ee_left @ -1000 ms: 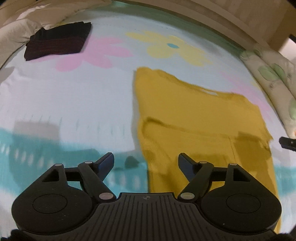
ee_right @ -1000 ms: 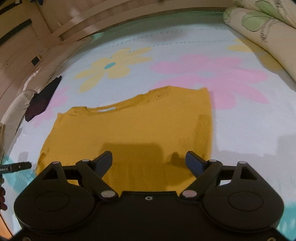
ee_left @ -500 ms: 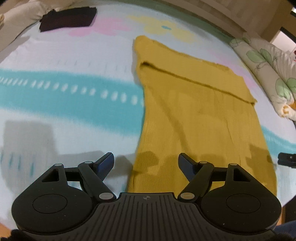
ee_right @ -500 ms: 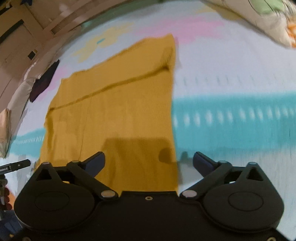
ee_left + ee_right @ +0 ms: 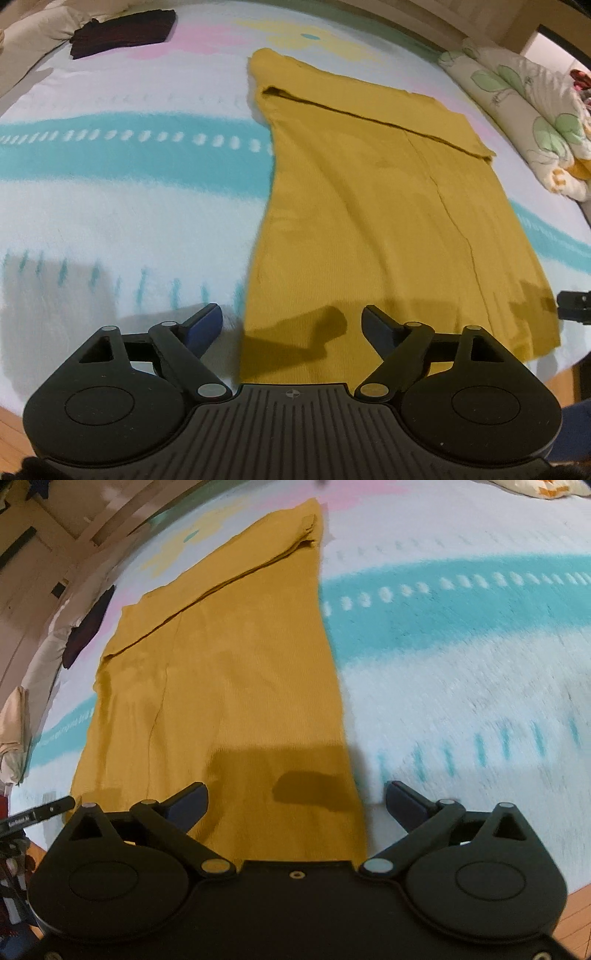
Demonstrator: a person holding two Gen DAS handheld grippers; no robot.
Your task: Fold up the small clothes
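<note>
A mustard-yellow knit garment [image 5: 388, 206] lies flat on the bed, its sleeves folded in across the far end and a seam running down it. In the left wrist view my left gripper [image 5: 291, 325] hovers over the garment's near left corner; its jaws are opening and nothing sits between the pads. The right wrist view shows the same garment [image 5: 229, 686], with my right gripper [image 5: 295, 801] open wide above the near right corner, not touching the cloth. The tip of the right gripper [image 5: 574, 312] shows at the left view's right edge.
The bedspread [image 5: 110, 177] is white with teal bands and pink and yellow flowers. A folded dark garment [image 5: 122, 33] lies at the far left. A floral quilt [image 5: 528, 107] is bunched at the far right. The bed's near edge and wooden floor [image 5: 576, 919] sit just below the grippers.
Both grippers have pulled back from the garment's far end to its near hem, toward the bed's edge. Both sets of jaws stand wider than before.
</note>
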